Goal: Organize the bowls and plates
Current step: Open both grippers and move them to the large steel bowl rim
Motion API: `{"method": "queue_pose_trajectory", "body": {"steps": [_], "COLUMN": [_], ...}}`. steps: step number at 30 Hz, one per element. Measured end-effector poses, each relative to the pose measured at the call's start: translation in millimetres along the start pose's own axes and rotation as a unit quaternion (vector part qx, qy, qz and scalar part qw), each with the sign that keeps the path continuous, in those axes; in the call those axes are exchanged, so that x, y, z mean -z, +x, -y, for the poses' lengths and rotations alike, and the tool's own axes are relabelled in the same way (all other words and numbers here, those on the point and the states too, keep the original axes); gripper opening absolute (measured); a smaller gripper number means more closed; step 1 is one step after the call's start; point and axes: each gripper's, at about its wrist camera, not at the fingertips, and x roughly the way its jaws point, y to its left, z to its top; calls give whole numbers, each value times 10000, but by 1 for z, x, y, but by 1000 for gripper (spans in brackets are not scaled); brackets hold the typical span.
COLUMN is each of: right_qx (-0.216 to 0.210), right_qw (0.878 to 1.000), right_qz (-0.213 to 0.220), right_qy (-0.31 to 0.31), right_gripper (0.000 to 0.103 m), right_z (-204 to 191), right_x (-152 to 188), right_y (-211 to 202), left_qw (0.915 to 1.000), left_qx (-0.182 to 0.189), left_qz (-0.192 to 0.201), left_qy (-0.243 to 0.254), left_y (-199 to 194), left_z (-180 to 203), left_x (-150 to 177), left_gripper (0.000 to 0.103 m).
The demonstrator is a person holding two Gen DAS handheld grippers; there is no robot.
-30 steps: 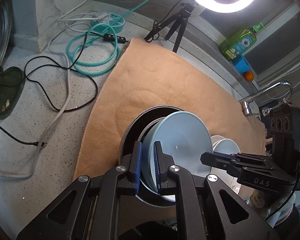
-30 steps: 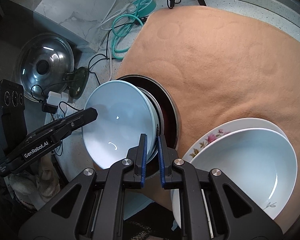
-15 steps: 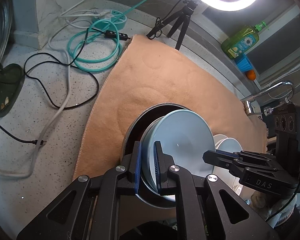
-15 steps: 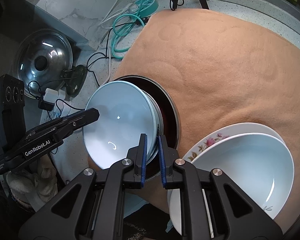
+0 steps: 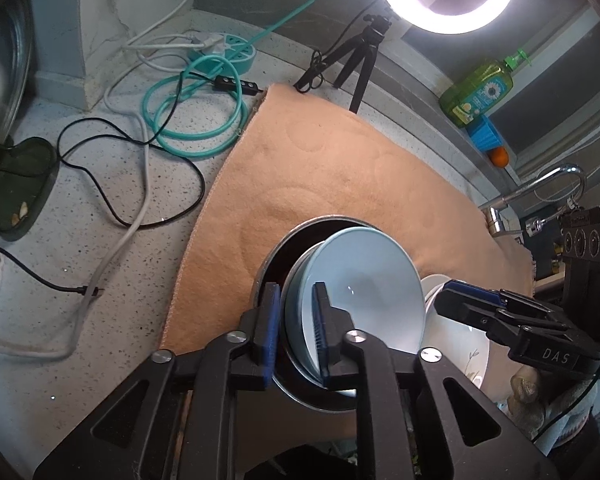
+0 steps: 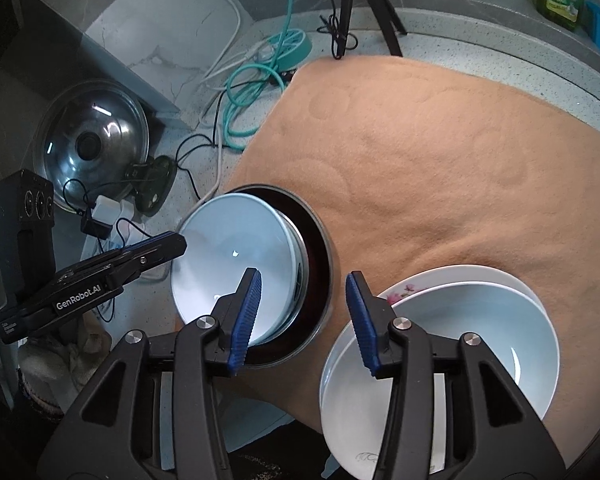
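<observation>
One tan mat [image 6: 440, 160] covers the speckled counter [image 5: 80, 280] — cables [image 5: 140, 152] beside it.

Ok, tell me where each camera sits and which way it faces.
Left wrist: on the left tool, looking down at the blue bowl in the metal bowl; its opening fingers straddle the rim, the right tool at right.
Right wrist: on the right tool, opening, facing both bowls and stacked plates; the left tool shows.
Shared: bowls, tan mat, ring-light tripod.
</observation>
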Motion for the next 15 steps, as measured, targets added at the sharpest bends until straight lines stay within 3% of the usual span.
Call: {"method": "queue_pose_trajectory", "body": {"steps": [2,5,7,8,11,15], "right_qx": [-9,18,48,80,121,237], "right_qw": [9998,9991,9980,9969,9935,9893], "right_qz": [174,416,632,779,1123,1427], "right_qy": [30,70,53,62,144,186], "right_gripper": [60,69,83,92,100,101], "right_z": [4,10,13,14,20,24], "right_x": [2,6,9,11,16,23], "right_y": [-7,-16,-23,-27,-40,-51], "left_qw": [10000,9998,9993,9988,9970,9967], "left_qx": [-1,11,-83,-167,-428,-441], "left_qz": [82,210,359,463,619,683], "left_qy": [-41,-25,-34,11,162,-16], "left_y": [-4,-11,-16,-19,-24,-27], "left_z": [-2,-3,-5,-6,-6,-13], "left_x": [0,2,6,9,16,27], "left_gripper": [27,37,61,62,62,66]}}
